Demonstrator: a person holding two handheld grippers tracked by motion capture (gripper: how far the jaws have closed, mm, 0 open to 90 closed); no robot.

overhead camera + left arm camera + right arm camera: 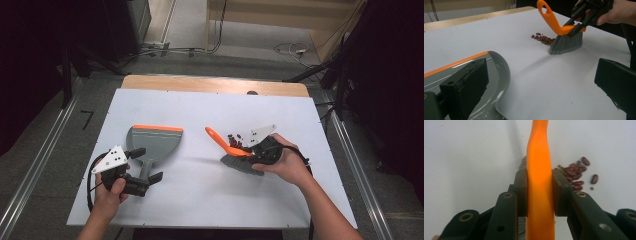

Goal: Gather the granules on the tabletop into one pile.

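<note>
R hand-held gripper pinches the brush by its orange handle, jaws pressed on both sides of it, as the right gripper view shows up close. Bristles rest on the white table, just beside a small heap of beans, mostly dark red w/ a few small greenish ones; in the left gripper view the bristle tips touch the near edge of the heap.

L hand-held gripper is spread wide, jaws either side of the dustpan handle, not pressing it. Dustpan is grey w/ an orange lip, lies flat on the table at left, well apart from the beans. Pan holds no beans; only faint whitish smears on its inner surface in the left gripper view.
</note>
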